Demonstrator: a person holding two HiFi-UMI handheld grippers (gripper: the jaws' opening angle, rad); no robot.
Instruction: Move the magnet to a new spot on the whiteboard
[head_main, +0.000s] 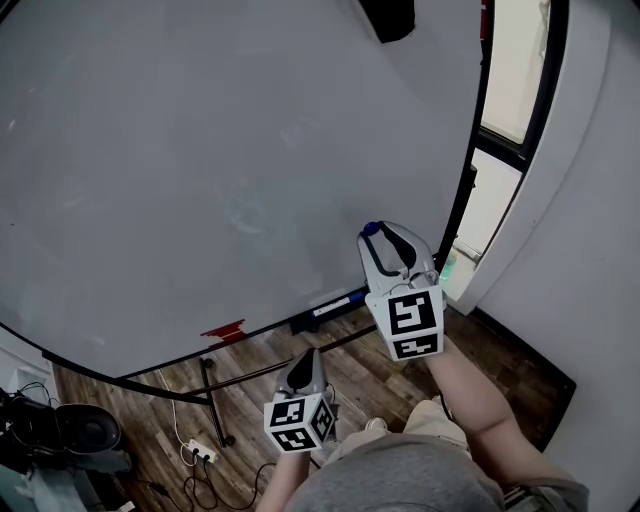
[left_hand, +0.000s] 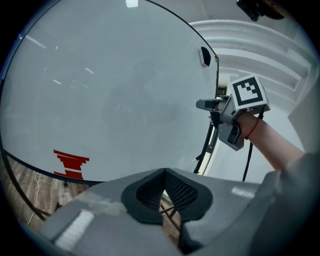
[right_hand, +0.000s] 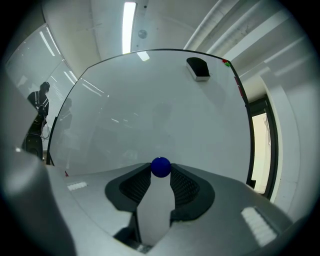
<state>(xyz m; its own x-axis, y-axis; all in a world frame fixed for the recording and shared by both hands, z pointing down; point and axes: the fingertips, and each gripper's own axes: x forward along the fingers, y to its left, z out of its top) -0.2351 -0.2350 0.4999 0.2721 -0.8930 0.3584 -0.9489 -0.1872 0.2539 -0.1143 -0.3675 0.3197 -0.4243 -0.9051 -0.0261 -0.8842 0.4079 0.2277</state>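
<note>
- Right hand-held gripper (right_hand: 160, 176): jaws well apart and closed on a small blue round magnet (right_hand: 160, 167), pinched at the very tips. The padded faces press it on both sides.
- Head view: the same right hand-held gripper (head_main: 384, 236) sits right of centre, with the magnet (head_main: 371, 229) at its tip. The tip points at the lower right part of the whiteboard (head_main: 200, 150). Cannot tell whether the magnet touches the board face.
- Left hand-held gripper (left_hand: 163, 171): jaw tips together, nothing between them. In the head view it (head_main: 304, 358) is at lower centre, below the board's bottom edge and apart from the right one.
- Left gripper view: the right hand-held gripper (left_hand: 203, 104) shows at centre right, aimed at the board near its right edge.
- Whiteboard (right_hand: 150, 110) fills most of each frame; its surface is mostly bare.
- Black eraser (right_hand: 198, 69) is stuck near the board's upper right corner.
- Red mark (head_main: 224, 330) sits at the board's bottom edge, lower left of centre.
- Marker (head_main: 333, 306) lies on the tray under the board.
- Below it are the wooden floor (head_main: 250, 395), the black stand (head_main: 213, 400) and a power strip (head_main: 201, 452) at lower left.
</note>
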